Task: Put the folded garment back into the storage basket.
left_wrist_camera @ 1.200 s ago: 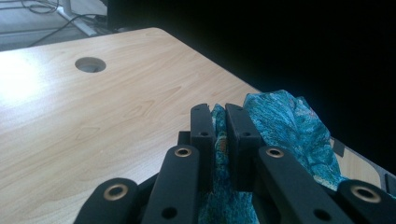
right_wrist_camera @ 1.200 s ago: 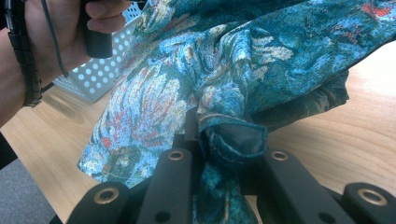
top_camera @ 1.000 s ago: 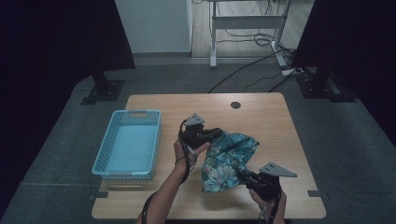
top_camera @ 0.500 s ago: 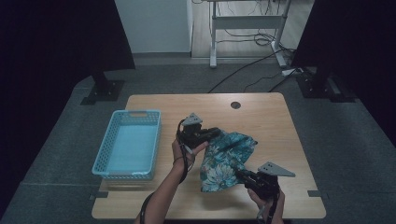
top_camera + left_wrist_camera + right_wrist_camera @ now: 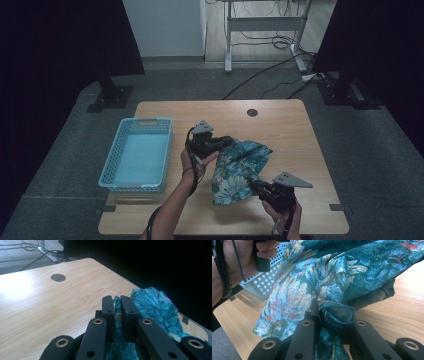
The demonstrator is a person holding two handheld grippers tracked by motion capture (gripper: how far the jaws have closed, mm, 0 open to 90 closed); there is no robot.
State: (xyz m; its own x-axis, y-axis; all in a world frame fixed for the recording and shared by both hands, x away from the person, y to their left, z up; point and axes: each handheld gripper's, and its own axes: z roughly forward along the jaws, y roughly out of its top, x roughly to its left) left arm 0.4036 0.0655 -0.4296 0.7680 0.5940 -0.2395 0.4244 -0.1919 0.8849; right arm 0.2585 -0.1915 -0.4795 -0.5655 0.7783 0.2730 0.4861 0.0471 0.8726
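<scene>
Left tool (image 5: 226,143) and right tool (image 5: 256,186), both clenched on the floral cloth (image 5: 237,167) at frame centre; cloth gripped, folding judged unfinished, blue basket (image 5: 113,172) unused.

Dim high view, dark surroundings, glare on table (image 5: 22,290)

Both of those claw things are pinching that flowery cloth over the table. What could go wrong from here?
The left gripper holds only a thin fold of the teal floral cloth, so a tug might pull it free. The right gripper clamps a bunched wad, which could stop the cloth spreading flat. The loose part sags onto the table beside the blue basket and might drag or catch on its rim if moved that way.
</scene>
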